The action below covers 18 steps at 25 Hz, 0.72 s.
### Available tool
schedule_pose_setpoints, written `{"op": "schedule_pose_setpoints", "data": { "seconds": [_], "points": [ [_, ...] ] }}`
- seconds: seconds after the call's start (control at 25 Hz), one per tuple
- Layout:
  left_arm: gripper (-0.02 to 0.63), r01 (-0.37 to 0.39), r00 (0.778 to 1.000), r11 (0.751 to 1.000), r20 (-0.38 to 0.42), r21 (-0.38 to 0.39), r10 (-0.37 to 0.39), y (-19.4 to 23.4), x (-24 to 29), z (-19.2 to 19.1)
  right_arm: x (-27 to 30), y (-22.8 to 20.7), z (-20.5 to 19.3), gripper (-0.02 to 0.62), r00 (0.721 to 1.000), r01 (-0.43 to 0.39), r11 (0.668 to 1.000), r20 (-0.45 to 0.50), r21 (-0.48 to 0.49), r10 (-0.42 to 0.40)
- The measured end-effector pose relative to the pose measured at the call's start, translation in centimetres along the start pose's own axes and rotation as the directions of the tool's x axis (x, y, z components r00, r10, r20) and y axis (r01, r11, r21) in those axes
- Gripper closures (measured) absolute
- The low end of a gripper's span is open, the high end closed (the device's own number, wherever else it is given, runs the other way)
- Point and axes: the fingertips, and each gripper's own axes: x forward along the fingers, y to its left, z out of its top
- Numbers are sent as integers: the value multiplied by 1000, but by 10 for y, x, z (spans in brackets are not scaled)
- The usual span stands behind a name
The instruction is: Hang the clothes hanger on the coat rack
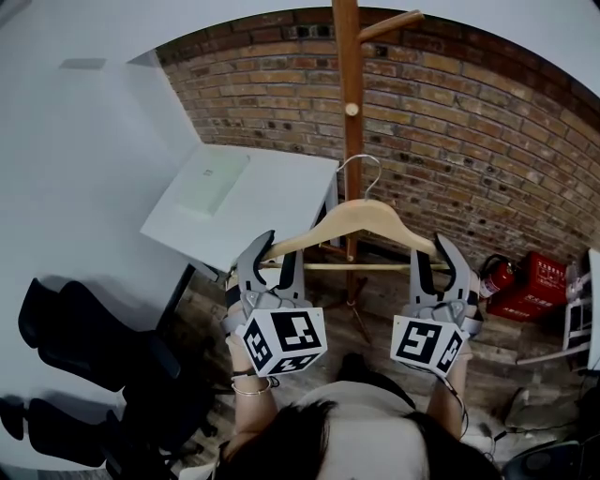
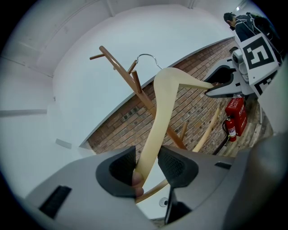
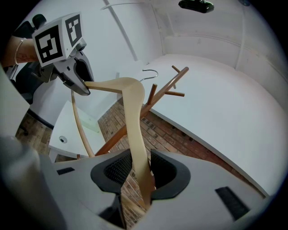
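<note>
A pale wooden clothes hanger (image 1: pixel 361 218) with a metal hook (image 1: pixel 361 171) is held level in front of the wooden coat rack (image 1: pixel 350 112). My left gripper (image 1: pixel 272 255) is shut on the hanger's left arm (image 2: pixel 155 134), and my right gripper (image 1: pixel 433 258) is shut on its right arm (image 3: pixel 137 143). The hook (image 2: pixel 147 58) sits just beside the rack's pole, below the upper pegs (image 1: pixel 389 24). In the right gripper view the rack's pegs (image 3: pixel 175 78) rise behind the hanger. The hook touches no peg that I can see.
A white desk (image 1: pixel 246 202) stands left of the rack against a brick wall (image 1: pixel 469 122). Black office chairs (image 1: pixel 84 366) are at the lower left. A fire extinguisher (image 1: pixel 499 276) and red box (image 1: pixel 532 286) lie on the floor at right.
</note>
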Motion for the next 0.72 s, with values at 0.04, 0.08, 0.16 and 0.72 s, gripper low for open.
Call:
{"op": "schedule_pose_setpoints", "data": {
  "seconds": [0.04, 0.08, 0.16, 0.72],
  "points": [
    [448, -3, 1000, 1000, -1, 0, 3, 1, 1, 0, 2, 0, 0, 456, 1000, -2, 1000, 3, 1, 2],
    [448, -6, 1000, 1000, -3, 1, 6, 1, 3, 0, 5, 0, 0, 456, 1000, -4, 1000, 6, 2, 4],
    [448, -12, 1000, 1000, -8, 1, 12, 3, 6, 1, 9, -1, 0, 455, 1000, -7, 1000, 13, 3, 6],
    [448, -30, 999, 1000, -20, 2, 30, 15, 28, 6, 39, -7, 6, 455, 999, -25, 1000, 34, 3, 24]
  ]
}}
